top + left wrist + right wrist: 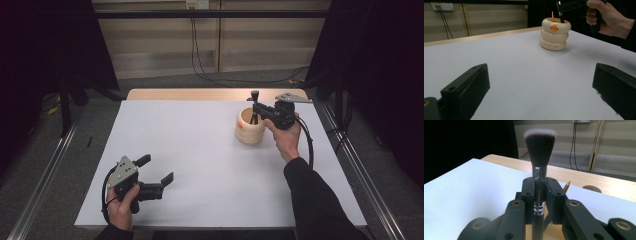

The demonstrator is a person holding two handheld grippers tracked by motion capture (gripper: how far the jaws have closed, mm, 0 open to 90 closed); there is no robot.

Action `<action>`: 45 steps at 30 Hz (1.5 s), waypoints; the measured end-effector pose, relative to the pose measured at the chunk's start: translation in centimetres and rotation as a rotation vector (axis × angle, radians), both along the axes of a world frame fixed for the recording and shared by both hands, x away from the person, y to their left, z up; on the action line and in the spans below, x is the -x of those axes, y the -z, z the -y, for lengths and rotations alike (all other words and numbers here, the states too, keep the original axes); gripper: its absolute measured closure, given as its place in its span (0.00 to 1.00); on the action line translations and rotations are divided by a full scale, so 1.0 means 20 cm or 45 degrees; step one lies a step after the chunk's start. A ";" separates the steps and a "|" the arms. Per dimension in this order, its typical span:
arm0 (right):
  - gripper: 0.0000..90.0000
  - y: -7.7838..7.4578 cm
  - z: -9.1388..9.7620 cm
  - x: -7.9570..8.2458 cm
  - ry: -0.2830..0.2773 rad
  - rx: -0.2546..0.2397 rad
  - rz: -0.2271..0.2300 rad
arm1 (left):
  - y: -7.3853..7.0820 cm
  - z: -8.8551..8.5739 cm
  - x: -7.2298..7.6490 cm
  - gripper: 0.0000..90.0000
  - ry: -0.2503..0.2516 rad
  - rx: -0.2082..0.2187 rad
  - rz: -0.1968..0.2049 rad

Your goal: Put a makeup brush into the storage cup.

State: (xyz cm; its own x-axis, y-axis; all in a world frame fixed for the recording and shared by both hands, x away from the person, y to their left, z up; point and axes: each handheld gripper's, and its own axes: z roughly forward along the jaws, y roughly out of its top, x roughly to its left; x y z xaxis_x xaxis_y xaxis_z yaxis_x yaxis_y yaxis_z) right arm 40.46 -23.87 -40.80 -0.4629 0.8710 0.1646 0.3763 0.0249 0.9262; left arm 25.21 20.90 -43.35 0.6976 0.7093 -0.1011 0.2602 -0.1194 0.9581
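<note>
Right now my right gripper (540, 192) has its jaws clamped on the metal ferrule of a makeup brush (539, 147), which stands upright between them with its dark, white-tipped bristles fanned above and its black handle running down below the jaws. From the high view that gripper (256, 108) sits at about two o'clock on the table, held in my right hand (287, 140), and the brush (255, 95) pokes up over a cream holder (250, 131) made of stacked rings. The brush handle reaches down into the mouth of the holder; whether its end touches the bottom I cannot tell. In the left gripper view the holder (555, 35) shows three rings with a small orange mark on the top one, and a thin orange stick (552, 16) stands in it just beside the black brush handle (561, 17). My left gripper (157, 169) is at about seven o'clock, well apart from the holder, in my left hand (122, 202), with its jaws spread wide and nothing between them, just bare white table (200, 150). Its grey three-cornered plate (123, 171) faces up. Beyond the white surface, at twelve o'clock, a strip of wooden tabletop (200, 94) runs along the far edge, and cables (200, 60) hang down the wall behind it.
</note>
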 end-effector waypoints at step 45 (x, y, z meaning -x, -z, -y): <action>0.00 -0.02 -0.01 0.06 0.054 -0.045 0.031 | 0.00 0.01 -0.01 0.01 -0.011 0.005 -0.009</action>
State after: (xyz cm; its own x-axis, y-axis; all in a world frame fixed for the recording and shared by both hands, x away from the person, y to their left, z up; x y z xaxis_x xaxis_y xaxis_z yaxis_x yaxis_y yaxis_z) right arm 39.31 -23.64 -40.44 -0.4302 0.8836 0.1847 0.3538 -0.0232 0.9350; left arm 25.33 20.74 -43.40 0.6910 0.7146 -0.1090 0.2683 -0.1135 0.9566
